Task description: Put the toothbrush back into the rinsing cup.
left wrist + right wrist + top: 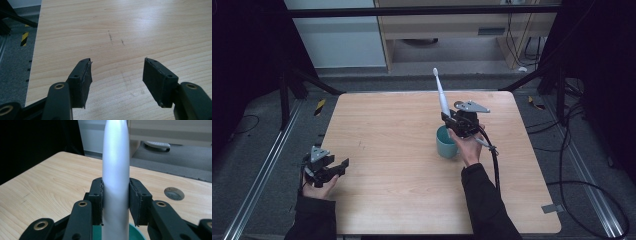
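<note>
Right gripper (451,121) fingers clamped on white toothbrush (441,95) above teal cup (446,142), left gripper (343,165) fingers apart over table (387,150)

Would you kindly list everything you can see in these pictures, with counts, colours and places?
toothbrush: one, white, upright, clamped in the right gripper above the cup
cup: one, teal, on the table right of centre
table: one, light wood
cabinet: one, beige, behind the table
cables: several, black, floor at right
left gripper: one, black, open, over the table's left edge
right gripper: one, black, shut on the toothbrush
</note>
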`<action>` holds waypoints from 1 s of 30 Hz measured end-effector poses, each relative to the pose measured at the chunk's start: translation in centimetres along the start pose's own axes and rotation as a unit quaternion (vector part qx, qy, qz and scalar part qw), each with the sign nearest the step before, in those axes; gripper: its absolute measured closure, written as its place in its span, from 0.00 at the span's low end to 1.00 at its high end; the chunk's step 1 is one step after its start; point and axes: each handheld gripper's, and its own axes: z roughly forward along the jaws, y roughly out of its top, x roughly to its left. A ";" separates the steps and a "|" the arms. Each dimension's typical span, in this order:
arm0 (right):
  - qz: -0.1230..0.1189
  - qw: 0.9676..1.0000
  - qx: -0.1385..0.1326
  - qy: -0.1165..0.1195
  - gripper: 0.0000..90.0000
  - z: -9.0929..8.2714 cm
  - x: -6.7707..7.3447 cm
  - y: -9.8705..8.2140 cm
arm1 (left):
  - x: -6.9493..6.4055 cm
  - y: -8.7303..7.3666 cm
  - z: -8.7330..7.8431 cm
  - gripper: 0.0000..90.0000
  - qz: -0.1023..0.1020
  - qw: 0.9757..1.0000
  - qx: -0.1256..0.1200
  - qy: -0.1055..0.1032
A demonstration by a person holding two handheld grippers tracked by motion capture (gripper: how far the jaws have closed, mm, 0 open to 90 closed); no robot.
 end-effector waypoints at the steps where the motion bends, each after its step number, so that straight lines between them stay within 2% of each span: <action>1: 0.001 1.000 0.003 0.001 0.74 0.1 0.0 -0.1 | 0.0 0.0 0.0 0.44 0.000 1.000 0.001 0.000; 5: 0.002 1.000 -0.002 0.003 0.74 0.3 0.0 -0.7 | 0.0 0.0 0.0 0.44 0.001 1.000 0.000 0.000; 16: 0.004 1.000 0.018 0.000 0.74 0.9 0.3 -2.8 | 0.0 0.0 0.1 0.44 0.002 1.000 0.001 0.001; 17: 0.000 1.000 0.026 0.000 0.74 1.1 0.4 -2.9 | 0.0 0.0 0.1 0.44 0.001 1.000 0.001 0.001; 20: -0.007 0.999 0.032 -0.003 0.74 1.1 0.6 -3.0 | 0.0 0.0 0.1 0.44 0.002 1.000 0.002 0.001; 25: -0.005 0.999 0.038 -0.003 0.74 0.9 0.5 -3.0 | -0.1 0.0 0.1 0.44 0.003 1.000 0.002 0.001; 30: -0.009 0.998 0.057 -0.004 0.73 1.2 0.5 -3.3 | -0.2 0.0 0.1 0.44 0.004 1.000 0.002 0.002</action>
